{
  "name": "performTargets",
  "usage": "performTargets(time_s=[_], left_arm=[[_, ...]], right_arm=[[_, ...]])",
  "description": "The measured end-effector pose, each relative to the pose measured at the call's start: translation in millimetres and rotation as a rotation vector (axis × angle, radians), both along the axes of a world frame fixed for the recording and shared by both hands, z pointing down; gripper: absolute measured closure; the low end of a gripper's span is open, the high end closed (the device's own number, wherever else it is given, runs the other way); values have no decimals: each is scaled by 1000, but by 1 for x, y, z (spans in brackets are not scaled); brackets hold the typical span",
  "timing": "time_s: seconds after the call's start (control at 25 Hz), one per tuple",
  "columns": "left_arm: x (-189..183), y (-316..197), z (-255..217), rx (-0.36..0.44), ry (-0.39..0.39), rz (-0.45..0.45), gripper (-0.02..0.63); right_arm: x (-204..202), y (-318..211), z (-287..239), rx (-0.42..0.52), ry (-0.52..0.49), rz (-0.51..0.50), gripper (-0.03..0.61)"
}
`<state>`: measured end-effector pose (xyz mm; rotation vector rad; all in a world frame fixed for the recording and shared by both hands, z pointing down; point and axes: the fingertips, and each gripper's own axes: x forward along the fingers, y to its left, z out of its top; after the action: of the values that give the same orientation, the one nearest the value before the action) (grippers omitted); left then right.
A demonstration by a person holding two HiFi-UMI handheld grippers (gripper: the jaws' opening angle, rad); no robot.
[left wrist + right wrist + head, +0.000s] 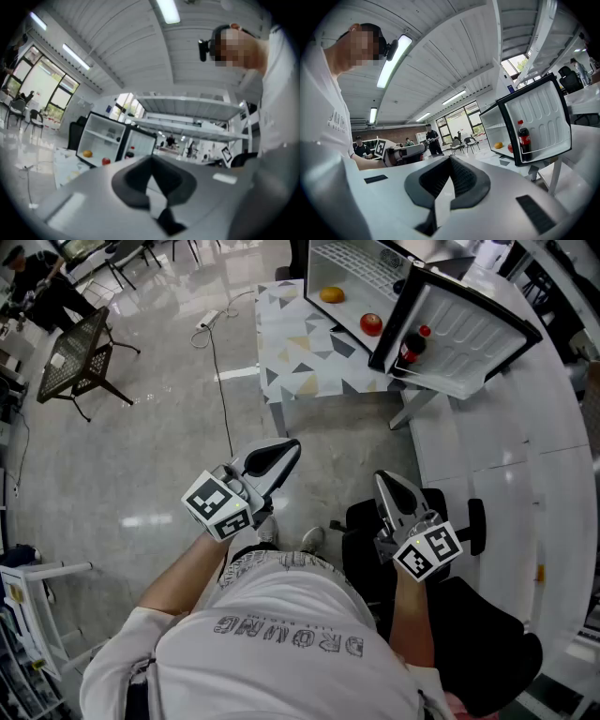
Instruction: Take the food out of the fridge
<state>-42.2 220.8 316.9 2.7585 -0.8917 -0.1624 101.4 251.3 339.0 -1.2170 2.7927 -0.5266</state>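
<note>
Open fridge (361, 263) with orange fruit (332, 294) and red fruit (371, 323) inside

We see a small tabletop (300, 362) with a pattern of grey and yellow triangles, and the open mini fridge (361, 263) stands on its far part, with the near part bare. On the fridge's white bottom level lie an orange (332, 294) and, nearer the open door (469, 324), a red round fruit (371, 323), while a dark cola bottle (411, 346) with a red cap stands in the door's rack. We find the table on a glossy grey floor (141, 456), where a thin cable (220, 381) runs to a white power strip (208, 319) and a black mesh chair (75, 357) stands well off to the left.
</note>
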Motion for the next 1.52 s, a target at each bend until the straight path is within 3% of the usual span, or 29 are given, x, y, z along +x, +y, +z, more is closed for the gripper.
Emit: performTargets(time_s=[1.0,1.52], left_arm=[[32,17,-2,25,-4,-22,606],[31,11,2,19,-8,-41,606]], right_arm=[[29,10,3,34,-22,-18,583],[33,-1,7,23,-52,-20,583]])
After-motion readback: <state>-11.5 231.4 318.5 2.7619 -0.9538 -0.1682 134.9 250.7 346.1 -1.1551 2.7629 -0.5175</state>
